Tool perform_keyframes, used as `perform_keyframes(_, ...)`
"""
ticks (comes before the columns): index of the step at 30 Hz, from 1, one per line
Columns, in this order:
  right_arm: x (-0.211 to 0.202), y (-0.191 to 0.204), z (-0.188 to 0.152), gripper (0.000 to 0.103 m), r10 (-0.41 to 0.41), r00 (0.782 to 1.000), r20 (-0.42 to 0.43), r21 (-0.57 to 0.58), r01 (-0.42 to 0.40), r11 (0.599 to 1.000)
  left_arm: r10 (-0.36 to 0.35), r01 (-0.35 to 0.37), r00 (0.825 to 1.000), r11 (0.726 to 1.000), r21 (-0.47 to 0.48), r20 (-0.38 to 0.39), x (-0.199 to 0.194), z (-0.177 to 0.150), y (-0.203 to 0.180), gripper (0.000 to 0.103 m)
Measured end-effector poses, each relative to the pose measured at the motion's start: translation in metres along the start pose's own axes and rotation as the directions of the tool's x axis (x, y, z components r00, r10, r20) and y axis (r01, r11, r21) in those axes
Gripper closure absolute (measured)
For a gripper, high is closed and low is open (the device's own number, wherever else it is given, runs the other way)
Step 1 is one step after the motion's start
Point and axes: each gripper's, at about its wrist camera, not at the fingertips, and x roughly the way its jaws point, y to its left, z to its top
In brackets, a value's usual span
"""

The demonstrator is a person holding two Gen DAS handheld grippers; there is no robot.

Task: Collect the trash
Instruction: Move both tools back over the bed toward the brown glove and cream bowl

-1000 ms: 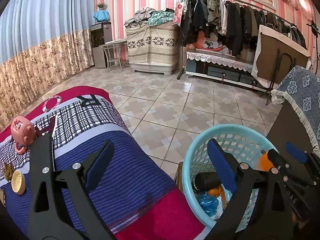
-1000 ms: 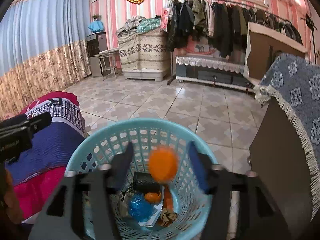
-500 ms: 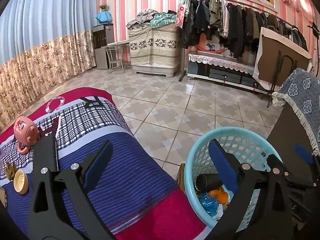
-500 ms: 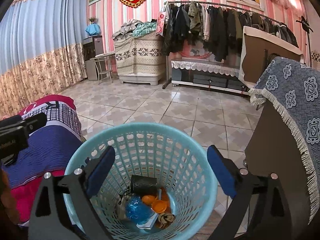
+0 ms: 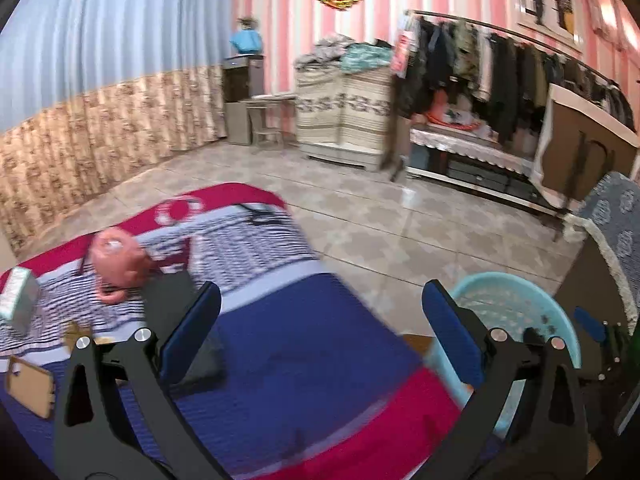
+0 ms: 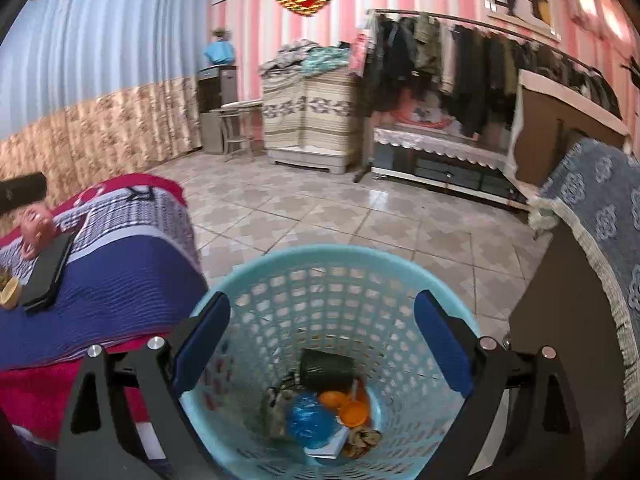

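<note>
1. Looks like a between-items moment. The right hand-held gripper (image 6: 322, 336) hangs over the light blue basket (image 6: 280, 268), jaws spread wide with nothing between them.
2. The trash is sitting at the bottom of the basket: orange caps (image 6: 347, 406), a crumpled blue wrapper (image 6: 308, 424), a dark cylinder (image 6: 326, 368) and some scraps.
3. The left hand-held gripper (image 5: 320, 336) is empty too, and its jaws are opening the last bit to full spread. It points over the bed (image 5: 300, 344), basket off to its right.
4. On the bed I can see a pink pot (image 5: 118, 264), a small box (image 5: 18, 296), a black flat thing (image 6: 50, 272) and a brown card (image 5: 30, 386). Can't tell which are trash.
5. Next move, I'd guess: pick one item on the bed and line the left jaws up around it.
6. Versus a second ago: the orange cap that sat between the right jaws is now down in the basket, and the left view has swung further over the bed.
</note>
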Motion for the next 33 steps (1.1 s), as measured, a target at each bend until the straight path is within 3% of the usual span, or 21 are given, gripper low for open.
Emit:
perform_keyframes(4,-0.001,0.028,-0.001,0.012,0.038,0.999,-0.009,-0.050,-0.038,0.998,0.076,-0.076,0.997,0.996,-0.042,-0.009,-0.006,-0.006,0.057,0.006)
perform_keyframes(9,-0.005,0.069,-0.003,0.012,0.099,0.995,-0.012,-0.131,-0.100,0.986,0.201,-0.205,0.978,0.976,-0.080,-0.053,0.001,-0.023,0.134,0.006)
perform_keyframes(12,-0.006,0.094,-0.007,0.012,0.112,0.993,-0.024,-0.197,-0.115,0.974,0.308,-0.318,0.945,0.944,-0.088,-0.108,0.015,-0.042,0.181,0.006)
perform_keyframes(18,-0.005,0.125,-0.013,0.012,0.170,0.983,-0.062,-0.233,-0.180,0.956,0.371,-0.409,0.902,0.899,-0.160,-0.222,0.040,-0.066,0.250,0.006)
perform_keyframes(20,-0.005,0.132,-0.013,0.012,0.187,0.980,-0.072,-0.232,-0.199,0.952,0.330,-0.384,0.910,0.899,-0.208,-0.251,0.047,-0.070,0.265,0.007)
perform_keyframes(22,-0.004,0.138,-0.015,0.012,0.199,0.977,-0.079,-0.231,-0.212,0.949,0.275,-0.338,0.925,0.910,-0.238,-0.263,0.053,-0.071,0.272,0.018)
perform_keyframes(24,-0.003,0.148,-0.014,0.012,0.216,0.972,-0.089,-0.235,-0.231,0.944,0.211,-0.282,0.935,0.929,-0.240,-0.284,0.061,-0.073,0.272,0.046)
perform_keyframes(26,-0.003,0.164,-0.015,0.012,0.238,0.966,-0.104,-0.256,-0.257,0.932,0.172,-0.238,0.947,0.942,-0.235,-0.271,0.059,-0.073,0.268,0.061)
perform_keyframes(29,-0.008,0.192,-0.016,0.012,0.278,0.953,-0.119,-0.296,-0.301,0.906,0.193,-0.248,0.948,0.946,-0.211,-0.251,0.046,-0.072,0.265,0.063)
perform_keyframes(33,-0.015,0.232,-0.014,0.012,0.368,0.918,-0.146,-0.315,-0.396,0.862,0.228,-0.271,0.951,0.940,-0.207,-0.210,0.015,-0.078,0.278,0.066)
